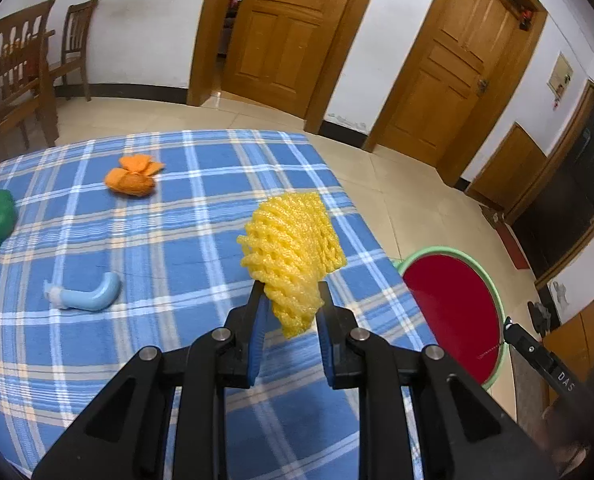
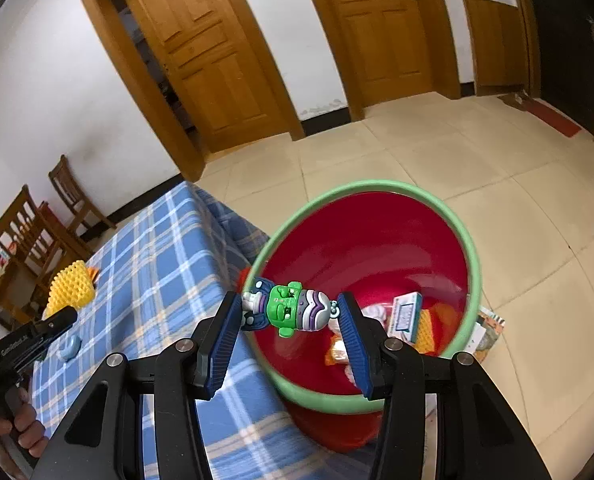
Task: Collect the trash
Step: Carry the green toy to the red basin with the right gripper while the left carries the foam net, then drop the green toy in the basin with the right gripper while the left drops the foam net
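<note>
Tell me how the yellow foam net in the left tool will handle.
The yellow foam net looks soft: it bunches where the left tool pinches it. Its open mesh suggests it is light. It flares upward unsupported, so probably springy, not limp.

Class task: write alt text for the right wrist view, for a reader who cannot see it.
The right claw grips a green toy figure over a red bin that already holds trash. A blue plaid table lies to the left, where the left claw holds yellow foam netting.
</note>
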Motion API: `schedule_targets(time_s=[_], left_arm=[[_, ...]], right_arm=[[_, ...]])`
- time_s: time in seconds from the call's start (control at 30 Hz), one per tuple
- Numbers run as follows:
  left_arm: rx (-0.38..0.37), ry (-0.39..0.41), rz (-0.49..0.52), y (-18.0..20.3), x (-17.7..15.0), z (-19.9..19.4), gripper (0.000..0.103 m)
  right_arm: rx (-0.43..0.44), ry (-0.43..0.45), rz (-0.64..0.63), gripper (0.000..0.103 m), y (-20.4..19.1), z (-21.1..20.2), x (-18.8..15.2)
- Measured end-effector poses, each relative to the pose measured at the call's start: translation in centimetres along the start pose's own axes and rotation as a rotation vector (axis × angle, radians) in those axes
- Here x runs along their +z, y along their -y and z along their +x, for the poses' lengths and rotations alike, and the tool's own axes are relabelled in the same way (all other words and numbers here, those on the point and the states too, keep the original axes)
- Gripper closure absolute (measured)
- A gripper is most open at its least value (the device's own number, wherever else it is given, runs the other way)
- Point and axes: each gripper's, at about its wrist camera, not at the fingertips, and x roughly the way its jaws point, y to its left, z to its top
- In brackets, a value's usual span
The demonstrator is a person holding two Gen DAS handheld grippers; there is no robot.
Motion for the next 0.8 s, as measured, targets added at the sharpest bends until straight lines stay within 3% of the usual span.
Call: schedule_targets(time_s=[0.8], left_arm=[[-0.060,-0.071,0.103,5.5,-1.4,1.8,0.080]], right_arm=[[-0.052,-0.061,0.123,0.051,5.6,2.0,-0.5]])
